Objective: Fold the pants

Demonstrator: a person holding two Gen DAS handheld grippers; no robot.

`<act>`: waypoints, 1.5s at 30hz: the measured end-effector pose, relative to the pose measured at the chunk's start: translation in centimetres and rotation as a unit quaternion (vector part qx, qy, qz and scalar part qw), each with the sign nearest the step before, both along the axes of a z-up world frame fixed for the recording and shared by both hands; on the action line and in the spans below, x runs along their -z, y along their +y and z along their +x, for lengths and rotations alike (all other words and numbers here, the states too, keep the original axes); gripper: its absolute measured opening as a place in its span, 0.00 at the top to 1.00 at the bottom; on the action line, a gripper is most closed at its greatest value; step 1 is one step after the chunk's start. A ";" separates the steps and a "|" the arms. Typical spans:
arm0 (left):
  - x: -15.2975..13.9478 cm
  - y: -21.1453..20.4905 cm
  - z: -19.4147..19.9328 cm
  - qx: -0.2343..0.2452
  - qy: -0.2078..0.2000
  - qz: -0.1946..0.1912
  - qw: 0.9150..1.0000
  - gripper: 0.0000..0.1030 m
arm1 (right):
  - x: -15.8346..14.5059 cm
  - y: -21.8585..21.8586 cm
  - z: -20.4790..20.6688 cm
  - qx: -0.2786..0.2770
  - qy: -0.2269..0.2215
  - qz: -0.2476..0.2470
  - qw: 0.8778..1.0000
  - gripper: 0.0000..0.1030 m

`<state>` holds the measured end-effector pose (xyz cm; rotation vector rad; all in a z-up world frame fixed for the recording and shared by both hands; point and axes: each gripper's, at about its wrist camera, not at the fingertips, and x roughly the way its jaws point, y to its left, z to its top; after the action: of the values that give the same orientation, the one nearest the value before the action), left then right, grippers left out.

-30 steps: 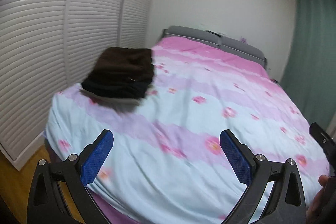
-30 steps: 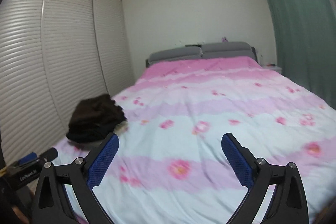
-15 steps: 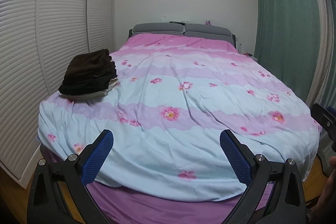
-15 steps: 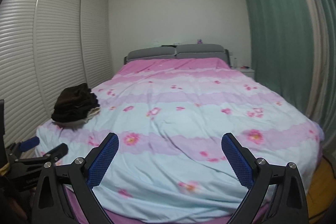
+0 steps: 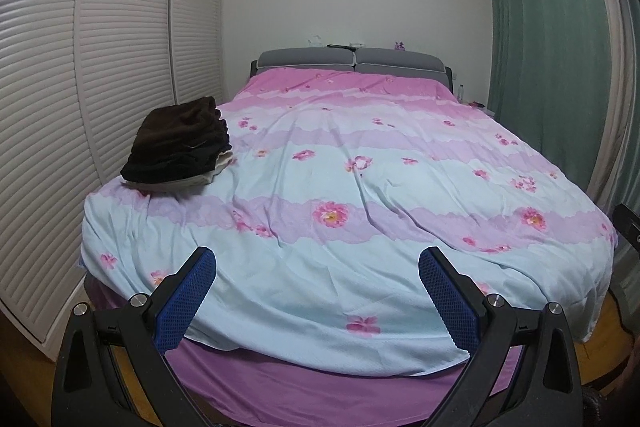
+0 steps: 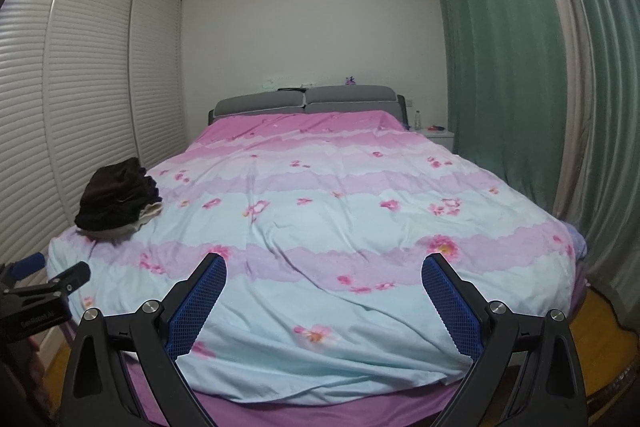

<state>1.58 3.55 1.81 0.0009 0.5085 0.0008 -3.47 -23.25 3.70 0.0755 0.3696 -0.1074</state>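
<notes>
I see the pants as a dark brown, plush-looking folded bundle topping a small stack, with black cloth under it and a pale layer at the bottom. The stack sits flat on the bed, near its front left corner.

left wrist — bed foot, facing headboard | right wrist — same, rightward

One marking only: small pale lettering on the left gripper body at eight o'clock in the right wrist view, too blurred to read.
</notes>
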 end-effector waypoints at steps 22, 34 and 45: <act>0.9 -1.0 -0.2 0.014 -0.008 0.016 1.000 0.00 | 0.4 -0.5 -1.6 0.010 -0.030 -0.006 0.999 0.03; 0.9 -0.8 -0.2 0.016 -0.010 0.018 1.000 0.00 | 1.1 -0.5 -1.0 0.004 -0.016 0.001 1.000 0.03; 1.0 -1.1 -0.3 0.025 -0.012 0.025 0.999 0.00 | 1.1 -0.5 -0.9 0.004 -0.016 0.002 1.000 0.03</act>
<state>1.28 2.40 0.84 0.0631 0.4836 -0.0344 -4.40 -23.73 2.59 0.0825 0.3378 -0.1137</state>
